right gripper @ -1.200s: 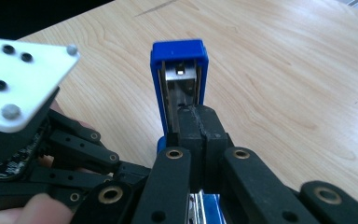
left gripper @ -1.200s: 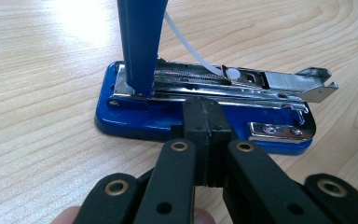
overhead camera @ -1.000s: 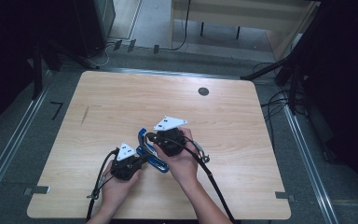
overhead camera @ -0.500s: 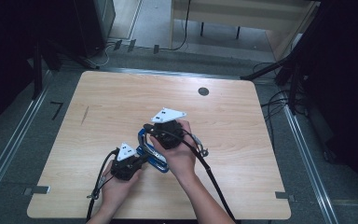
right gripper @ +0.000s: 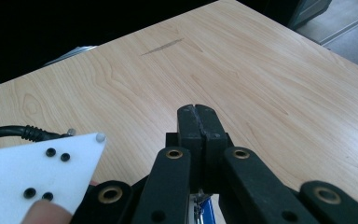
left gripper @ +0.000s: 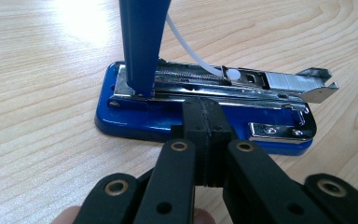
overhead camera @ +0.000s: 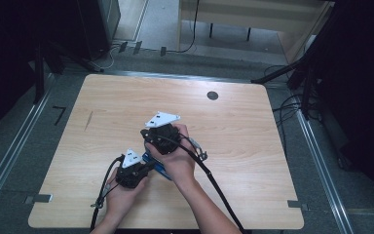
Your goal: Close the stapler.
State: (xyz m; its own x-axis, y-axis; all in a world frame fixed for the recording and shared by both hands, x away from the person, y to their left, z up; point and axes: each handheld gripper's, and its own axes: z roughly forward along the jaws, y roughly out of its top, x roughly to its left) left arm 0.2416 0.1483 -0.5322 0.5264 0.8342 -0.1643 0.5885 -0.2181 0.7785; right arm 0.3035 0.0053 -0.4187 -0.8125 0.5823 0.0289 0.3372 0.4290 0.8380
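Two tongs, both clenched, nothing between them. Left tongs [left gripper: 206,135] press against the opened blue stapler [left gripper: 205,105] on the desk [overhead camera: 253,126]; right tongs [right gripper: 198,126] hover above.

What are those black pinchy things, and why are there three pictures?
A person at a wooden table holds a black pinching tool in each hand. One camera looks down from above. A little camera also rides on each tool and looks along its two jaws. The left tool and the right tool are both shut. On the table lies a blue stapler, open with its top raised, so the silver staples show. The left tool's tip sits right at its base.
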